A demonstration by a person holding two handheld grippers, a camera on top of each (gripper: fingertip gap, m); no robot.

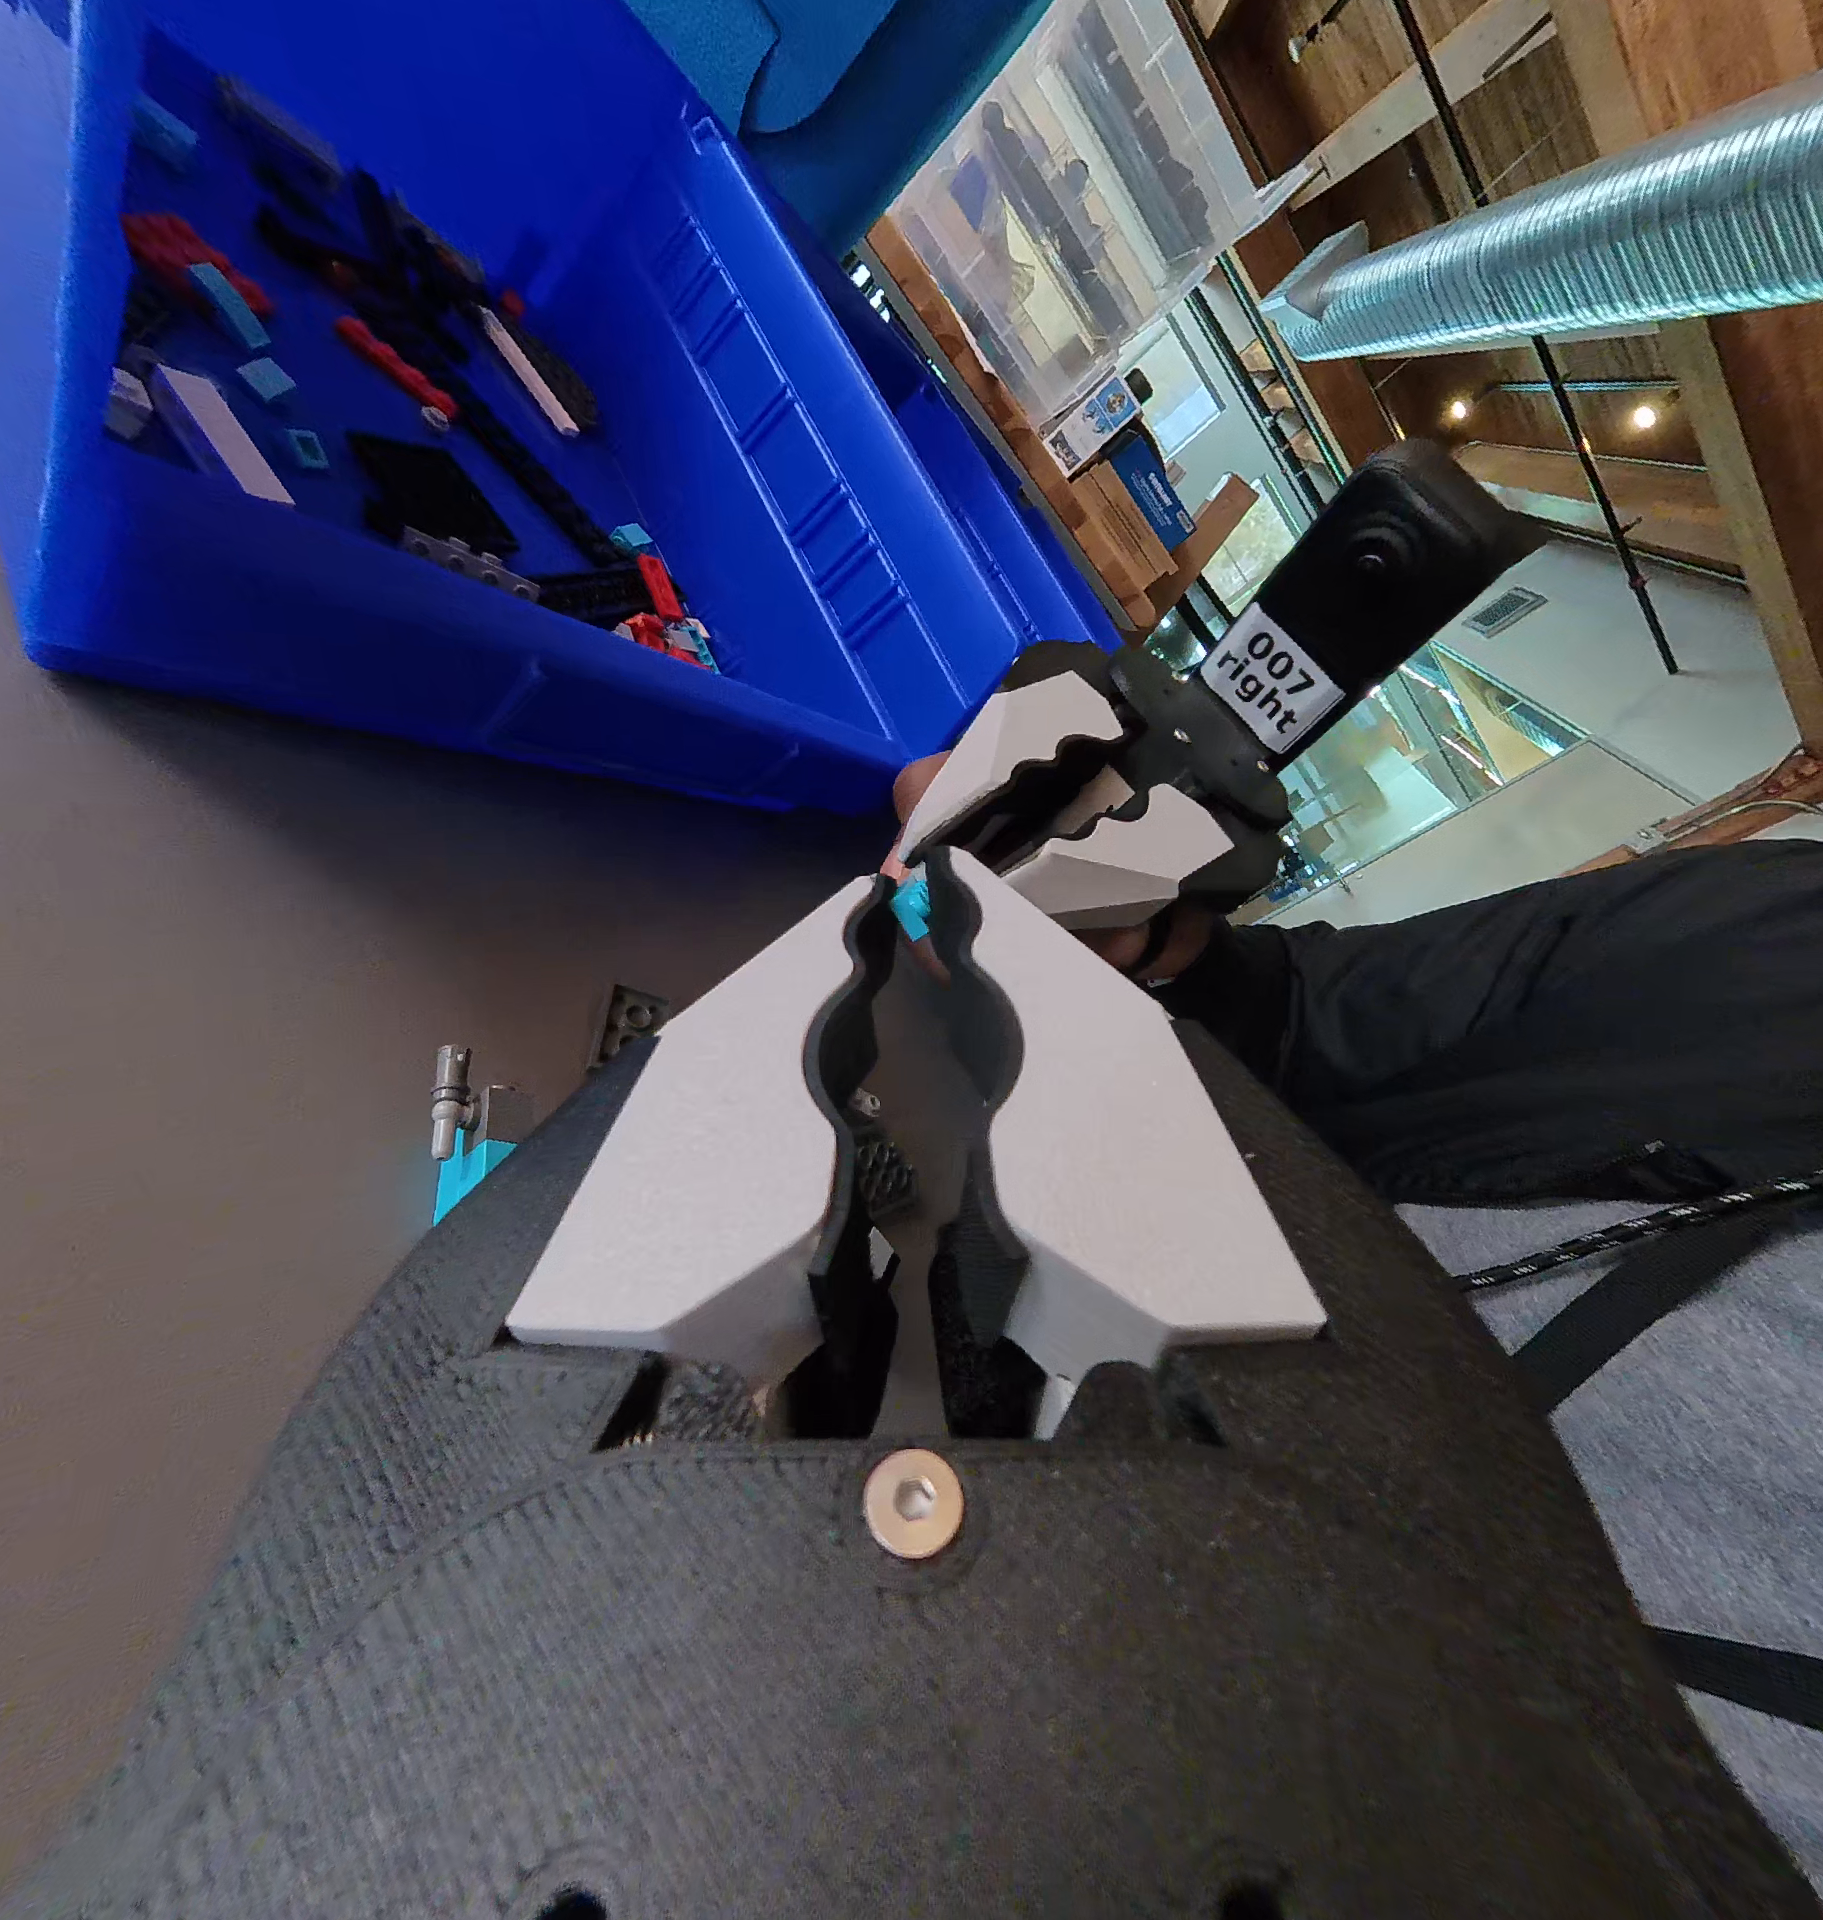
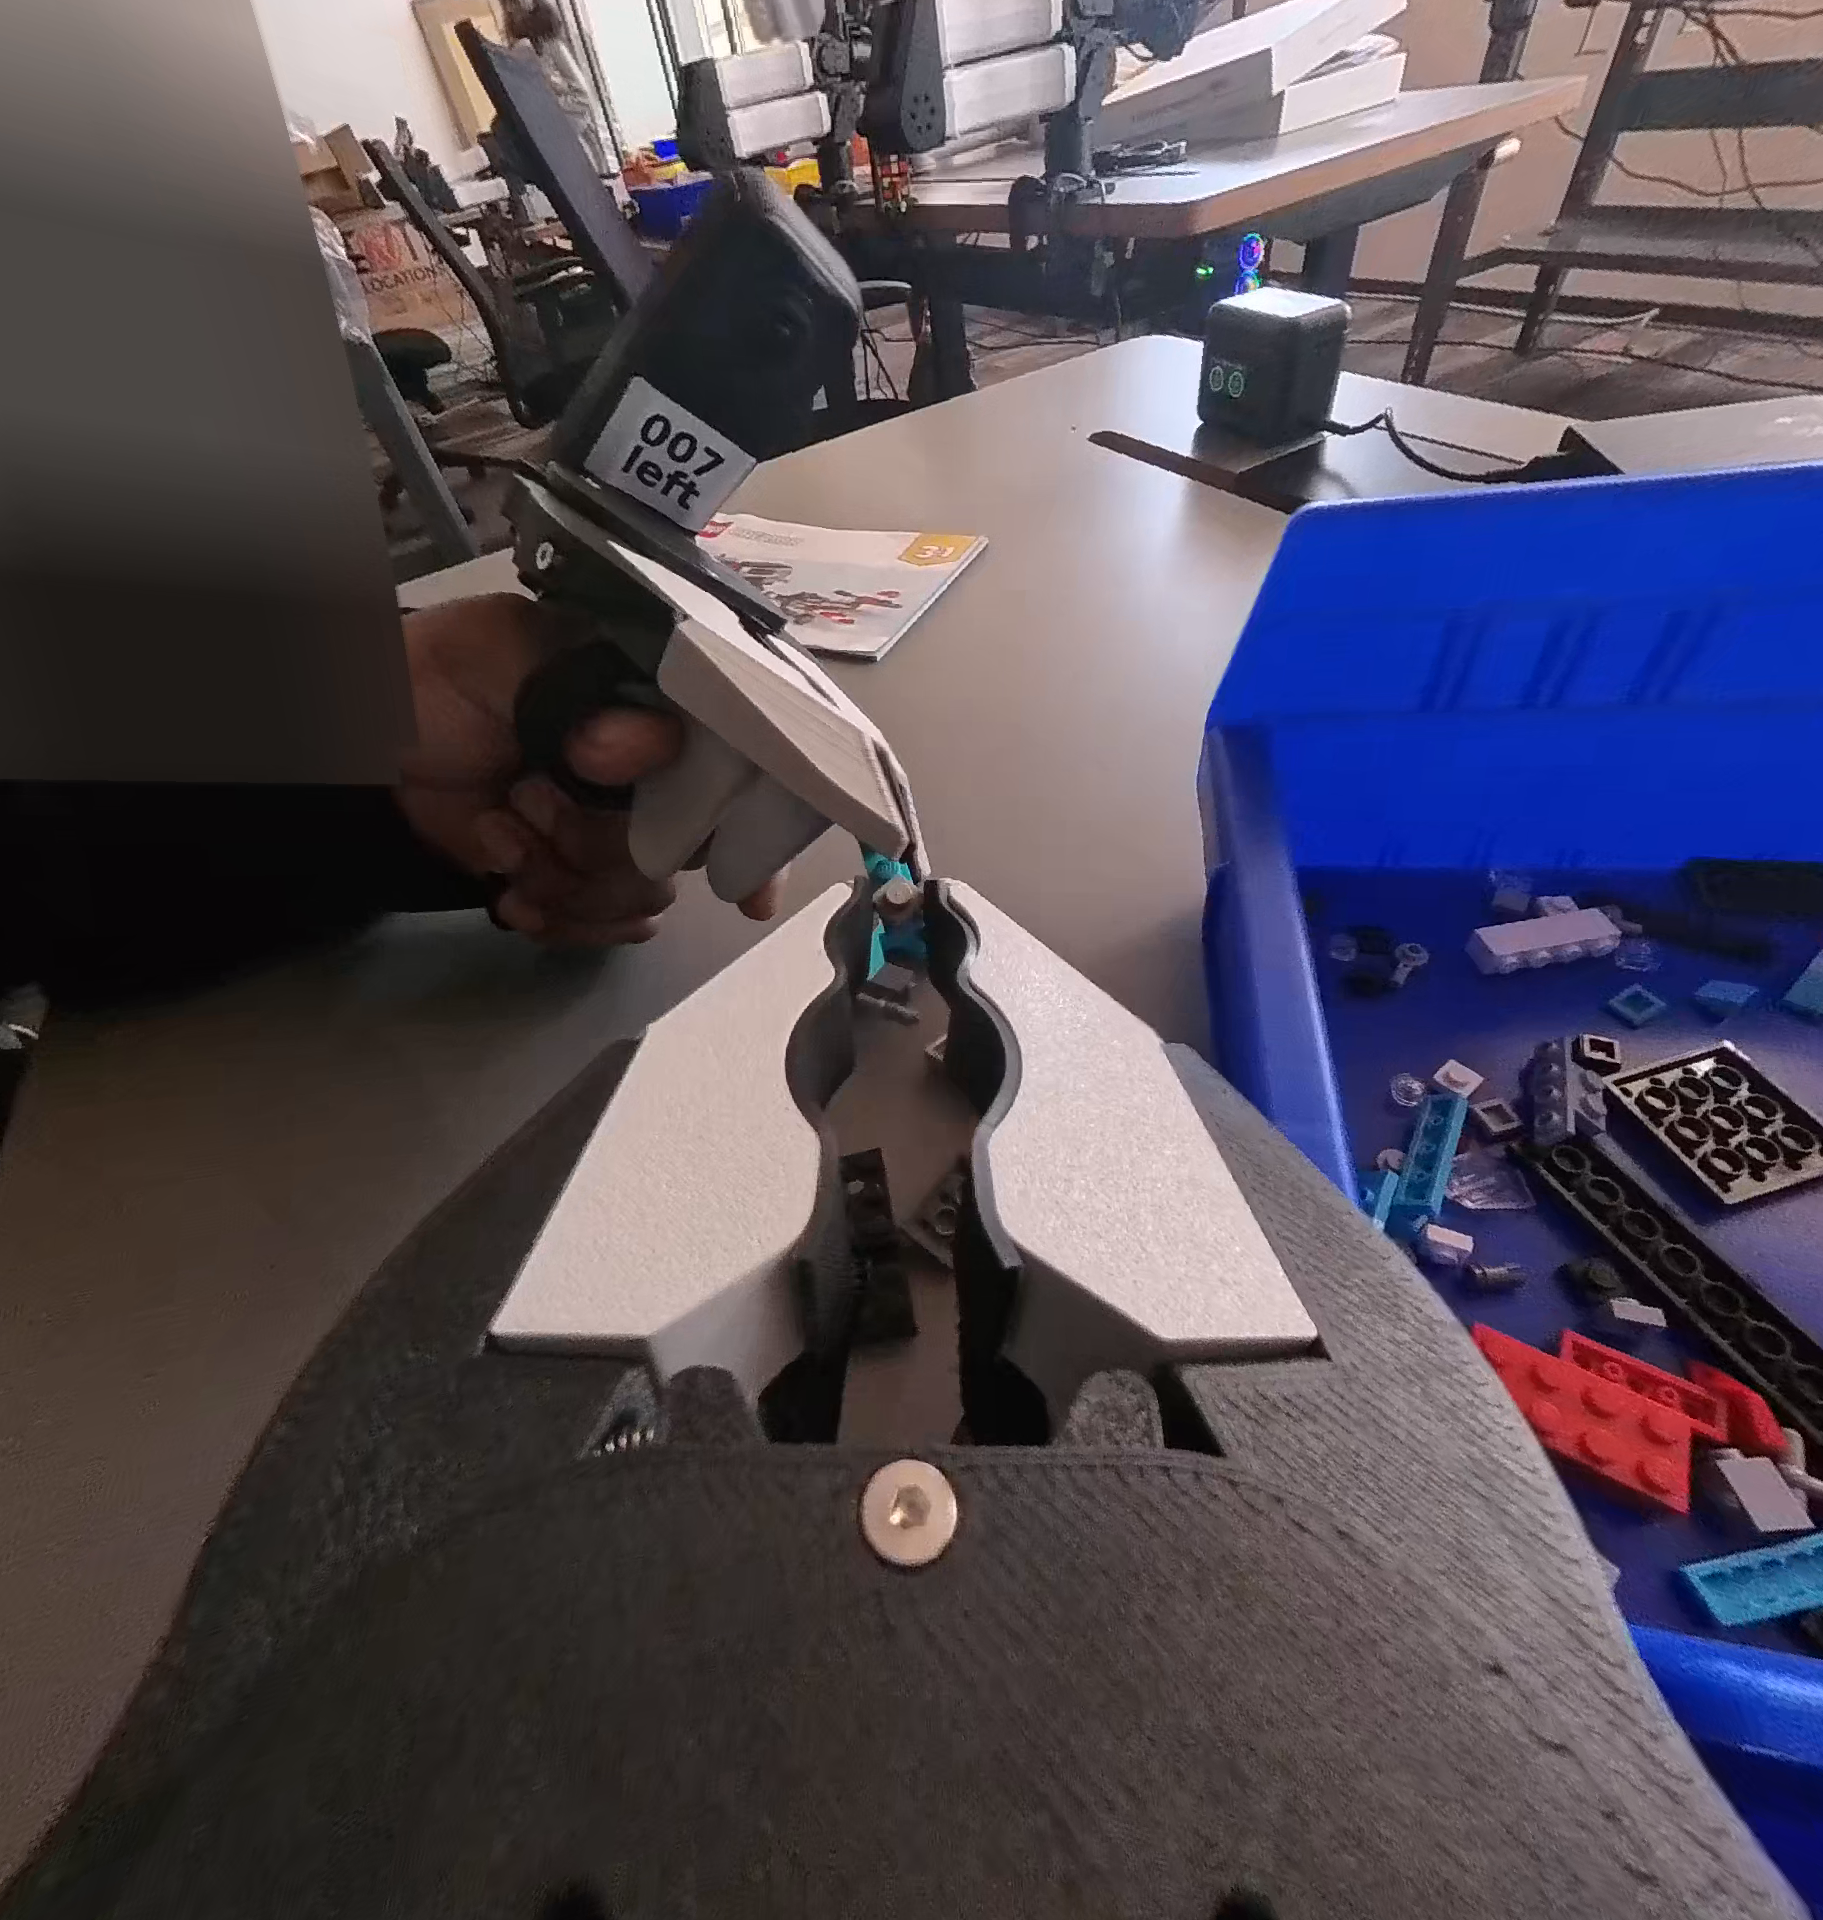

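Nearest the lens in both views, a coarse, layered black printed housing with a bright steel screw head is seen, from which pale grey wedge-shaped fingers with wavy black inner pads project. The left tongs (image 1: 912, 894) are closed at the tips on a small teal brick assembly (image 1: 909, 914). The right tongs (image 2: 899, 904) are closed on the same assembly (image 2: 891, 930) from the opposite side, so that the two pairs of tips meet above the grey matte bench (image 2: 1042, 727). In the right wrist view a grey studded piece is seen on the teal part; in the left wrist view only a teal sliver is shown.

Small dark studded plates (image 2: 871, 1195) lie on the bench beneath the right tongs. A glossy blue plastic bin (image 2: 1509, 675) of loose red, black, teal and grey bricks stands just beside. Only the right wrist view shows a printed booklet (image 2: 865, 582) and a black cube-shaped device (image 2: 1271, 358) farther back; only the left wrist view shows a ribbed metal duct (image 1: 1613, 260) overhead.
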